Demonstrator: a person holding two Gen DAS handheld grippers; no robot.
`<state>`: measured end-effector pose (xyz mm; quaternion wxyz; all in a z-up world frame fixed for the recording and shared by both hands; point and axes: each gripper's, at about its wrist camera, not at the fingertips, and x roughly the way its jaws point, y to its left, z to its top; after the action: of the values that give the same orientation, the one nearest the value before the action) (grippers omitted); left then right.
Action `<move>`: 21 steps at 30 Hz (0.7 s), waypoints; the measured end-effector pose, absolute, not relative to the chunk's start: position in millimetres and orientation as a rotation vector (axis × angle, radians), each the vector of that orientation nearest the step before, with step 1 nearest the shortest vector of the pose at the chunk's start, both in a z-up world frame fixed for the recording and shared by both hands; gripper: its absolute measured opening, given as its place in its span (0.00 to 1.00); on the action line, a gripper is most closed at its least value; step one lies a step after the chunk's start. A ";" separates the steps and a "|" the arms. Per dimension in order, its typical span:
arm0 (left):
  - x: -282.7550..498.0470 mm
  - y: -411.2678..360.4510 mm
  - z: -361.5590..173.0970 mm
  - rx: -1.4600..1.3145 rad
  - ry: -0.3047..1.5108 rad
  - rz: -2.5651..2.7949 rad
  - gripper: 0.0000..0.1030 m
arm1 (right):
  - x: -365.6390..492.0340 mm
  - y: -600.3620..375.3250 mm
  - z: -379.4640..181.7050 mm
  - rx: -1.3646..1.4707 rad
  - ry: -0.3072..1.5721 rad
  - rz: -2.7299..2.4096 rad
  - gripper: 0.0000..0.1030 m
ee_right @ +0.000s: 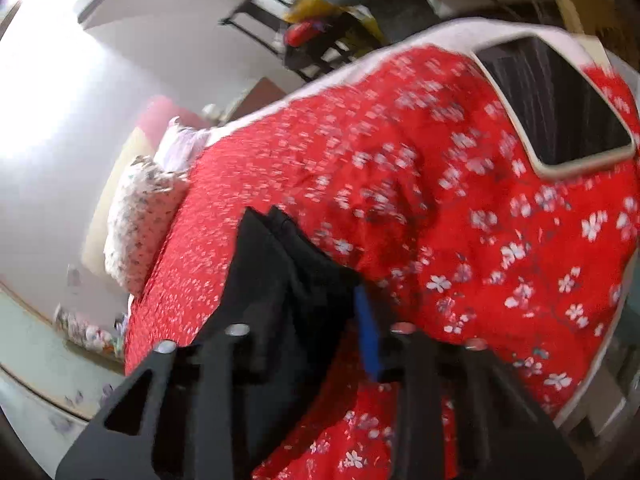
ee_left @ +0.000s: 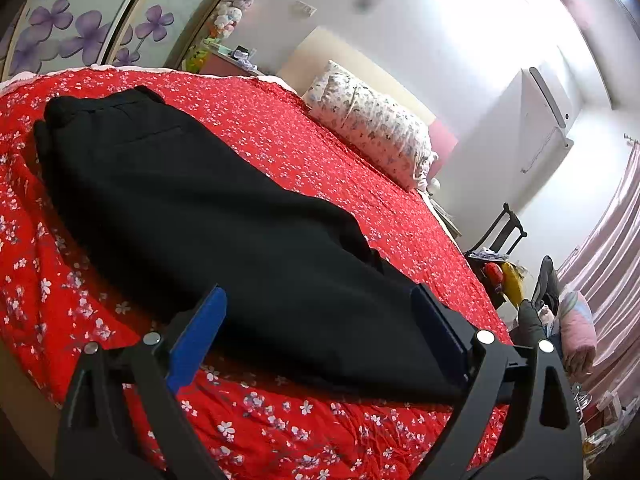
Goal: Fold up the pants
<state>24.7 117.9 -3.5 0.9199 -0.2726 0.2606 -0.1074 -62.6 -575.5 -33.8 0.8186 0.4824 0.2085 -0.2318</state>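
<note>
left gripper spread wide, straddling hem end of black pants | pants flat on red quilt | right gripper pinching pants fabric

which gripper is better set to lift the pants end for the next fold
Right. The right gripper already has black pants fabric bunched between its narrowed fingers. The left gripper stands wide open over the pants on the red quilt, gripping nothing.

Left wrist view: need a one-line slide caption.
Open left gripper straddles the near end of black pants laid flat on a red floral bedspread, pillow beyond.
</note>
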 end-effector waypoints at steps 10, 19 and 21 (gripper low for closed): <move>26.9 117.0 -4.1 -0.559 0.544 -0.229 0.91 | -62.4 -576.8 -40.3 1.004 0.468 -0.527 0.26; 27.2 120.1 -4.4 -0.584 0.544 -0.240 0.91 | -38.2 -497.1 27.8 0.404 0.462 -0.571 0.17; 26.3 120.5 -4.0 -0.586 0.541 -0.243 0.91 | -30.5 -478.7 35.8 0.314 0.458 -0.531 0.17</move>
<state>26.3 120.5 -4.0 0.9144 -0.2844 0.2628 -0.1179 -30.5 -478.7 35.8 0.9272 0.1533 0.2234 -0.2588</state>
